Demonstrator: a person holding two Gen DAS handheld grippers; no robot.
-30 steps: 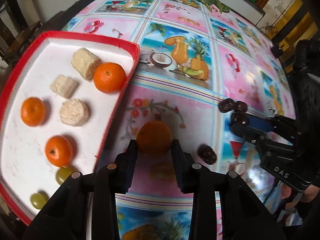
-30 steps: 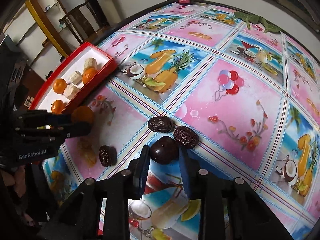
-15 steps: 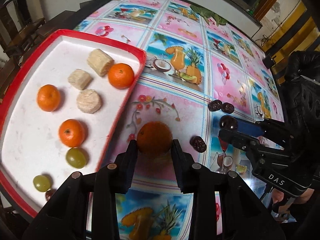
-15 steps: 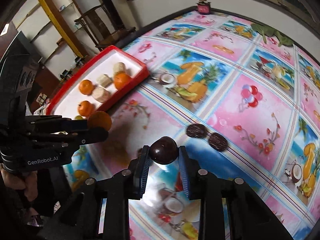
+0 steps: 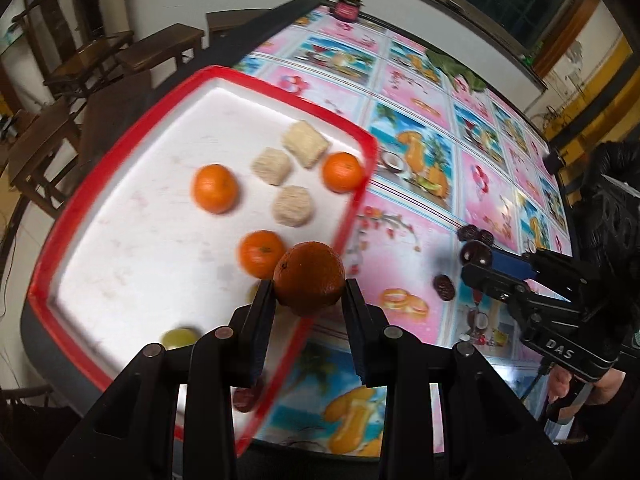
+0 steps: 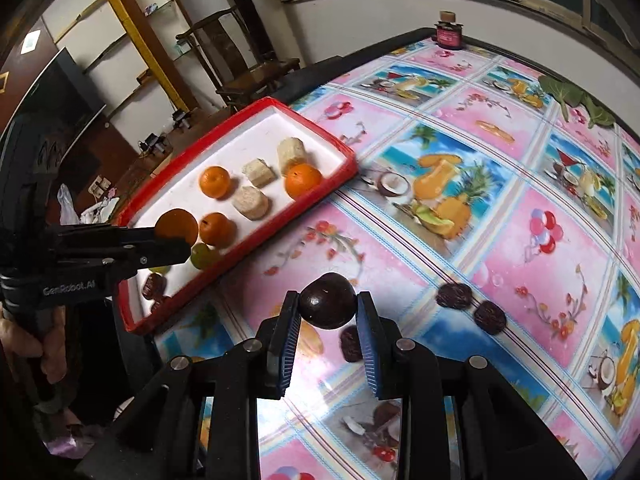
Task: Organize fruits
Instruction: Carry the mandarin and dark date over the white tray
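A wide table covered in a bright pink and blue fruit-print cloth fills both views, and at its left edge sits a red-rimmed white tray holding three oranges, three pale cut chunks, a couple of green grapes and some dark fruits near its close corner. I carry one fruit in each gripper. My left gripper is closed to a narrow gap on an orange, held in the air over the tray's right rim, just beside an orange already lying inside. My right gripper is nearly closed on a round dark fruit, lifted clear of the cloth and well apart from the tray. Three flatter dark fruits lie loose on the cloth near it. To do this step well, I judge that I should carry the orange fully past the rim and lower it onto bare white floor beside the other oranges before I let go, since a round fruit dropped from height would likely roll. The dark fruit should probably follow to the tray's near corner, with my two grippers kept from crossing.
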